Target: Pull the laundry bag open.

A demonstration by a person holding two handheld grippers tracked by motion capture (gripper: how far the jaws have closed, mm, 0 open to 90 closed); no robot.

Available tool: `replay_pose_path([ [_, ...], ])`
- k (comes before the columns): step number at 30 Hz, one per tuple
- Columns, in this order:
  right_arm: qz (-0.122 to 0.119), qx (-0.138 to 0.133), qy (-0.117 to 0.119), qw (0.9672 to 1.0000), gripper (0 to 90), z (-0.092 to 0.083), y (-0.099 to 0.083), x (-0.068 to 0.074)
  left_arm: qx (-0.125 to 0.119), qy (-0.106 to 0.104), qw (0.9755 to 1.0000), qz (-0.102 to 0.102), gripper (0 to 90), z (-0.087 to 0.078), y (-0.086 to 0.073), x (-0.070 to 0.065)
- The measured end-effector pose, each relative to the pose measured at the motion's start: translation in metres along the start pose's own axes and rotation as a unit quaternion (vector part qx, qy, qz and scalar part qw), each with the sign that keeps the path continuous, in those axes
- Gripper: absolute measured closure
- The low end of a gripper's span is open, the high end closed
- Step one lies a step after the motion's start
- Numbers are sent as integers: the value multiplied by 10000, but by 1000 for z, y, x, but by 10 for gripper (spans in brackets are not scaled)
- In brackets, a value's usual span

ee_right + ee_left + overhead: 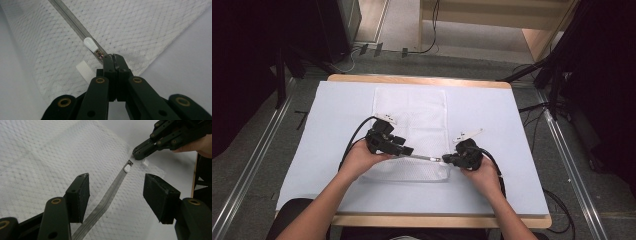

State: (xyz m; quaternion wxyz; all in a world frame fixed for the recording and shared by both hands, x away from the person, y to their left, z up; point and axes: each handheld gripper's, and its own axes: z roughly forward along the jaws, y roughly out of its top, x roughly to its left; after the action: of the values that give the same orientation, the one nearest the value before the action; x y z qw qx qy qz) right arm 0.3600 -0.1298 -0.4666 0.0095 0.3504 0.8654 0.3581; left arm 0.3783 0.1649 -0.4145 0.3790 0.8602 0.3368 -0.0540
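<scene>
Two claws are held over a white mesh pouch (412,130) that lies flat on the pale sheet covering the counter (492,110). The pouch is a zippered bag of netted fabric, and whether anything is inside cannot be told through the mesh; it looks flat. Along its near edge runs a grey zipper strip (110,195), seen in the high view as a thin line between the two claws. A white slider (90,44) sits on that strip close to the pouch's right-hand corner, and a small ribbed white tab (85,71) lies just beside it on the mesh.

The right claw (114,58) is closed tight, its two black jaws pressed together on the end of the zipper strip just past the slider; in the left gripper view the same claw (140,153) is seen pinching that end at the corner of the pouch. The left claw (116,197) is held wide open, one jaw on each side of the zipper strip, which passes between them without being touched by either pad. In the high view the left claw (404,149) is over the pouch's near left part, and the right claw (447,159) is at its near right corner.
</scene>
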Motion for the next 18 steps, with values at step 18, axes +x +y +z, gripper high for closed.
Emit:
replay_pose_path([
  [18, -124, -177, 9, 9998, 900, 2, -6, 0, 139, -159, 9998, 53, 627, 37, 7, -9],
])
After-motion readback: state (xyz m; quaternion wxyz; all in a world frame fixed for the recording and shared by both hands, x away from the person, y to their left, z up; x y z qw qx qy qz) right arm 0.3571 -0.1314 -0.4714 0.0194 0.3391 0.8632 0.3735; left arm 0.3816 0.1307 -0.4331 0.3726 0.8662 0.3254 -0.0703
